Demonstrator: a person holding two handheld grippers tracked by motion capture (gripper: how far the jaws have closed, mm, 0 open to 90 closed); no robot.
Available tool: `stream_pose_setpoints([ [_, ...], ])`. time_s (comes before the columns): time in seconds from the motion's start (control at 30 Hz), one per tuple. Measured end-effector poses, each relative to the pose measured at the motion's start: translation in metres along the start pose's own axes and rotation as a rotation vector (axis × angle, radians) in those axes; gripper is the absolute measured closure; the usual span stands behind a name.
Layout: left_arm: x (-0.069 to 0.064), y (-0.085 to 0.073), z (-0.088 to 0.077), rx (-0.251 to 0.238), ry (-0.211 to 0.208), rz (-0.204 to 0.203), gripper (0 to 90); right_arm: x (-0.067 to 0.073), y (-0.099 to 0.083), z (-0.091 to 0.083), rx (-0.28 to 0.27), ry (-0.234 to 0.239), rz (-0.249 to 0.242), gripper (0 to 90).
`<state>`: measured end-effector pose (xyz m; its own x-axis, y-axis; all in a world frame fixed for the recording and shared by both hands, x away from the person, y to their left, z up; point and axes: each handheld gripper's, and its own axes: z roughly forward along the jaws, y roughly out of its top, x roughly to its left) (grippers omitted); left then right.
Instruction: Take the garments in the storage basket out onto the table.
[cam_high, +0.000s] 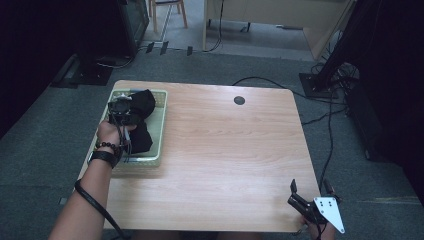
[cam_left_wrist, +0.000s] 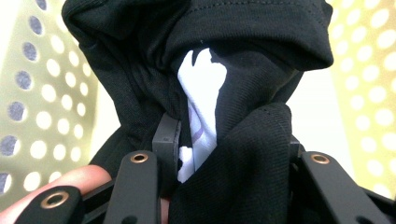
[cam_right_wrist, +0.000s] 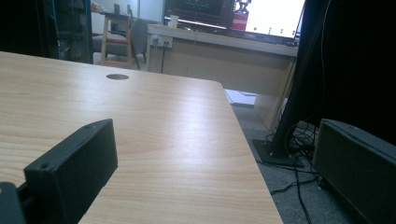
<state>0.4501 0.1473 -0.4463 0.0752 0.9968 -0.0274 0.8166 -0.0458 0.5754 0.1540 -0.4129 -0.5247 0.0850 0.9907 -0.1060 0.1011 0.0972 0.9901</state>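
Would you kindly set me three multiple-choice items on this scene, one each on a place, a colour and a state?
1. Where on the table is the perforated basket?
A. left side
B. right edge
C. centre

2. What colour is most of the garment in the left gripper?
A. red
B. black
C. yellow

3. How do the right gripper jaws stand?
A. shut on cloth
B. open, with nothing between them
C. shut on a cable

Key:
1 A, the high view shows it at the left.
2 B, black cloth with a white print.
3 B, only table between them.
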Motion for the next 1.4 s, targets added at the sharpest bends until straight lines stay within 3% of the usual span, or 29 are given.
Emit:
stream_pose_setpoints([
  [0.23,-0.002,0.004,-0.018,-0.057,-0.025,0.003,57.9,0.000,0.000,0.000,0.000,-0.001,0.000,0.0],
  [0.7,-0.023,0.019,-0.054,-0.158,-0.070,0.062,57.8,0.000,0.000,0.000,-0.001,0.000,-0.001,0.0],
  [1.0,-0.049,0.027,-0.078,-0.225,-0.113,0.114,57.7,0.000,0.000,0.000,-0.001,0.000,0.000,0.0],
  [1.4,-0.084,0.034,-0.099,-0.272,-0.162,0.187,57.7,-0.001,0.000,0.000,-0.001,0.005,0.001,0.0],
])
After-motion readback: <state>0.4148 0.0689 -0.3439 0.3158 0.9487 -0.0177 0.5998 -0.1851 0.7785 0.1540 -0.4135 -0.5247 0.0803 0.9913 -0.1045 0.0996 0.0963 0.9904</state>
